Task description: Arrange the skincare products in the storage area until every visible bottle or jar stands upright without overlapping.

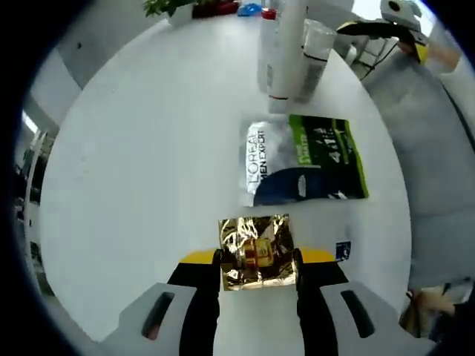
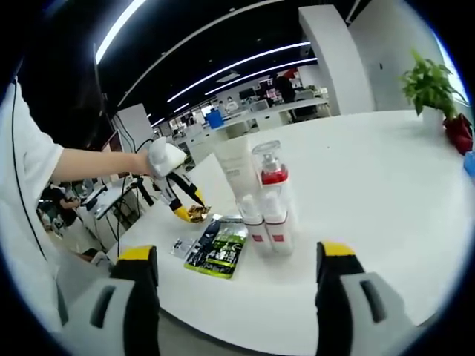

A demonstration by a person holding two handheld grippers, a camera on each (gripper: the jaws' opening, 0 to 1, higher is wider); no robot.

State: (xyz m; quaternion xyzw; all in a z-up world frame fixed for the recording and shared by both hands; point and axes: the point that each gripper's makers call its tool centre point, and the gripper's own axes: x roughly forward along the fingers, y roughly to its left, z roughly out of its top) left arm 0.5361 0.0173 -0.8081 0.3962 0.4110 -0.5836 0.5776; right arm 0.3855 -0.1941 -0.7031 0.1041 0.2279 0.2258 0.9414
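Note:
A crinkled gold foil packet [image 1: 256, 251] with a small gold jar shape at its middle sits between the yellow-tipped fingers of my left gripper [image 1: 257, 259], which is shut on it just above the white table [image 1: 133, 163]. Beyond it a L'Oreal Men Expert sachet [image 1: 304, 159] lies flat. A cluster of upright bottles [image 1: 286, 52] stands further back. In the right gripper view, my right gripper [image 2: 236, 256] is open and holds nothing, in front of the red-capped clear bottles [image 2: 267, 204] and a white tube [image 2: 236, 167]. The left gripper [image 2: 178, 194] shows there holding the gold packet [image 2: 197, 213] beside the sachet [image 2: 219, 252].
A potted plant [image 2: 430, 85] and a red pot stand at the table's far side. A person's hand and sleeve hold the left gripper at the table's left edge [image 2: 148, 230]. The right gripper [image 1: 393, 30] appears beyond the bottles. Office desks lie behind.

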